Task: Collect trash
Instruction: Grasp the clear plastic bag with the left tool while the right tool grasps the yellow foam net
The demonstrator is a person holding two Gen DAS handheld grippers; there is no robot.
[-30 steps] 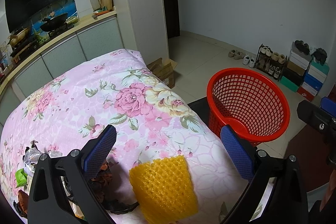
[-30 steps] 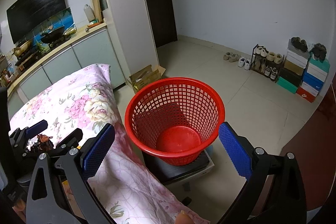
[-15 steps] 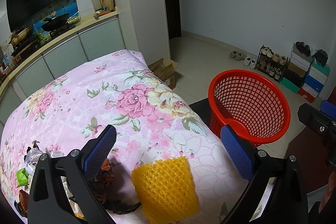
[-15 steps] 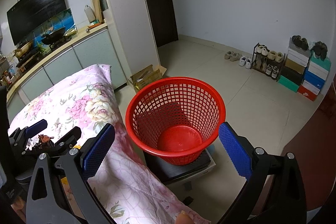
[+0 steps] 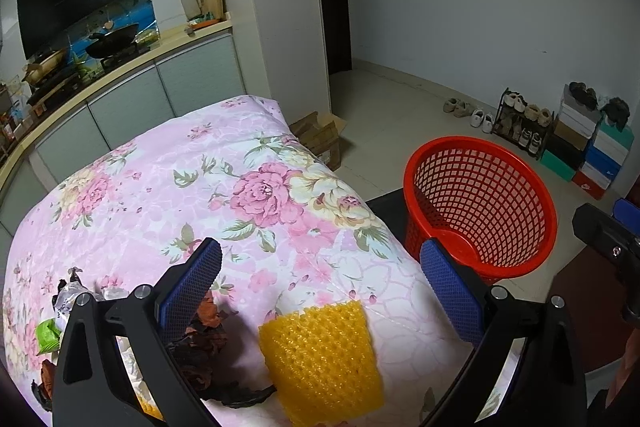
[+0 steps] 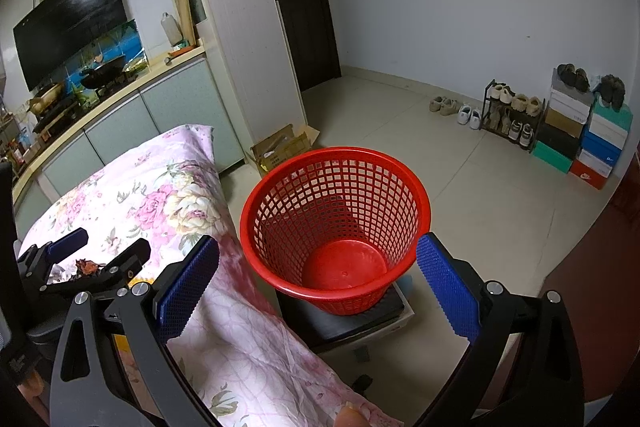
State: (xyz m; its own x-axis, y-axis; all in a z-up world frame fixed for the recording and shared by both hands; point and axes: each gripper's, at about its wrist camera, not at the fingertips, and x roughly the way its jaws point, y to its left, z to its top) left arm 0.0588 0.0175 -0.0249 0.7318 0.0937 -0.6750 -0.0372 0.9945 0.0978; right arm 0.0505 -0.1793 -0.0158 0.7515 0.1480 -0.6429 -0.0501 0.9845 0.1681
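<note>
Facing two spread grippers: one yellow foam net (image 5: pixel 320 355) (flat), one red basket (image 6: pixel 336 227)

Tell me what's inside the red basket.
Nothing: through the open top of the red basket only its bare red floor and mesh walls show. The near inner wall below the rim is hidden.

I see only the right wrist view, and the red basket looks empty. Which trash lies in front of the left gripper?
Observer: A yellow foam net lies flat on the floral cloth. It sits between the fingers of the open left gripper and is not yet gripped.
Operator: Is there other trash near it?
Observer: Yes, dark dried leaves lie just left of the net, partly hidden behind one finger.
Operator: Anything more?
Observer: A green wrapper and crumpled pale paper lie further left, near the edge of the picture.
</note>
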